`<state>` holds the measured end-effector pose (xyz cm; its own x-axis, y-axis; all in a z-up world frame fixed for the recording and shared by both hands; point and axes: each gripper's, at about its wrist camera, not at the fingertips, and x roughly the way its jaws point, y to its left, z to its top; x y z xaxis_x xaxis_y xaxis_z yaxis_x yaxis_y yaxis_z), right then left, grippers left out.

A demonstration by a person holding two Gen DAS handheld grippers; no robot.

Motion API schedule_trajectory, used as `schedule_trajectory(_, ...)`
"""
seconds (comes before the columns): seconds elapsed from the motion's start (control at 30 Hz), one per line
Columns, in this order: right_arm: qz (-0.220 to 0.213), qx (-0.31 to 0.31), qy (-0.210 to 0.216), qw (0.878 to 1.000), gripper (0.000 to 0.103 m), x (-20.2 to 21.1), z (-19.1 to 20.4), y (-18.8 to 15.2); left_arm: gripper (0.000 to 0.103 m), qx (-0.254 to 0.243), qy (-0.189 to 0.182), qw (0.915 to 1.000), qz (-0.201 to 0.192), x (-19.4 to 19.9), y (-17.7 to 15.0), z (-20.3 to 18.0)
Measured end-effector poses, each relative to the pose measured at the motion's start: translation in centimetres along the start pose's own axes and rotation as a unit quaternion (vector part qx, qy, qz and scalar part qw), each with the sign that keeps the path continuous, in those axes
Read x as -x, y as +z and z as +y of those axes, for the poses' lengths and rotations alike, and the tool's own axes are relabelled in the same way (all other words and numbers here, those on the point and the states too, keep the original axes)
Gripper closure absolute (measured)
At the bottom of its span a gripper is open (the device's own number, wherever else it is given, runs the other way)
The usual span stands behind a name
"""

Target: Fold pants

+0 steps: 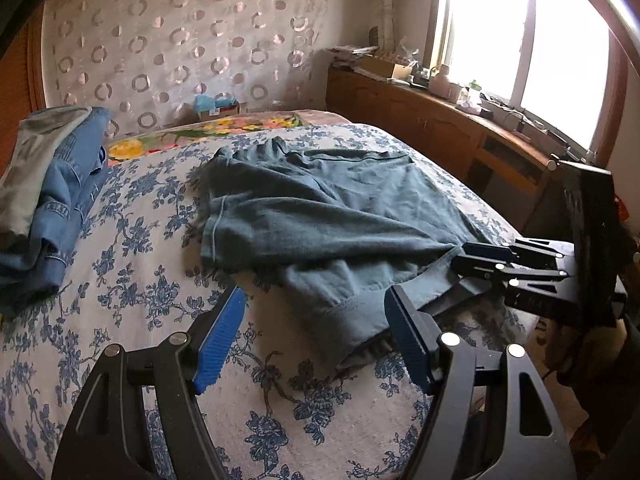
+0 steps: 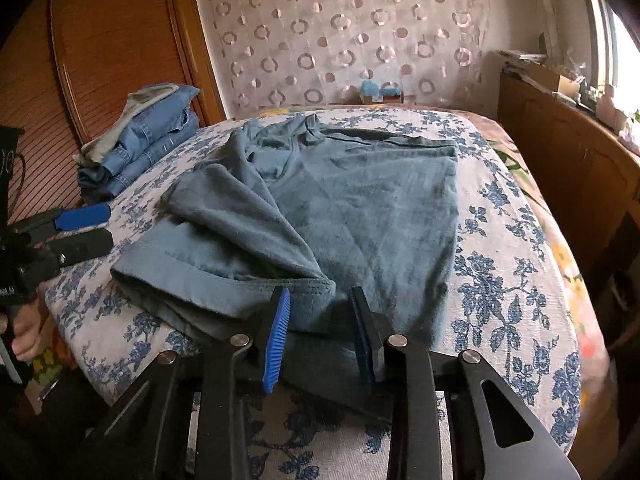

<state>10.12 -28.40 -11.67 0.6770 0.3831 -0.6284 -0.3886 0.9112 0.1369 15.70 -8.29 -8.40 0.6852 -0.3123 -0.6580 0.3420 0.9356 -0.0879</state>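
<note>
Grey-blue pants (image 1: 320, 204) lie spread on the bed, one leg folded over the other, the hems toward me. My left gripper (image 1: 316, 300) is open wide just above the cover, and the nearer leg's hem (image 1: 352, 316) lies between its blue pads without touching them. In the right wrist view, my left gripper (image 2: 92, 228) hovers off the pants' left side. My right gripper (image 2: 320, 292) stands at the near edge of the pants (image 2: 360, 208). Its pads are a narrow gap apart, with the corner of the folded leg between them, not visibly pinched. From the left wrist view, my right gripper (image 1: 460, 254) meets the cloth's right edge.
A stack of folded jeans (image 1: 60, 200) sits at the bed's far left. The bed has a blue floral cover (image 2: 512, 280). A cluttered wooden sideboard (image 1: 420, 116) runs under the window on the right. A wooden wardrobe (image 2: 100, 40) stands at left. A hand (image 2: 24, 336) holds the left gripper's handle.
</note>
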Motion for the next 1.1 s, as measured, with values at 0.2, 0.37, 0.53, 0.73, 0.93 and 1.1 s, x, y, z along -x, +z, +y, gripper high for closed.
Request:
schedule_trajectory(0.2,-0.005,0.015,0.012,1.0,0.095,0.3,0.6,0.3,0.03,0.003,0.005,1.0,0.0,0.1,-0.2,0.2)
schedule_trajectory(0.37,-0.05,0.021,0.006,0.998,0.096,3.2,1.3,0.8,0.03,0.004,0.006,1.0,-0.004,0.4,-0.3,0.1)
schedule_trajectory(0.53,-0.075,0.025,-0.001,0.997,0.097,5.8,1.4,0.3,0.03,0.005,0.004,0.9999,-0.008,0.5,-0.1,0.0)
schedule_trajectory(0.73,-0.075,0.031,-0.025,0.996,0.097,7.3,1.2,-1.0,0.03,0.003,0.002,1.0,-0.006,0.3,0.0,-0.5)
schedule_trajectory(0.93,-0.065,0.03,-0.039,0.997,0.097,7.9,0.8,-1.9,0.03,0.0,0.0,1.0,-0.004,-0.1,0.1,-1.1)
schedule_trajectory(1.1,-0.06,0.021,-0.044,0.997,0.097,7.9,0.7,-2.0,0.03,-0.003,0.0,1.0,-0.005,-0.1,0.1,-1.2)
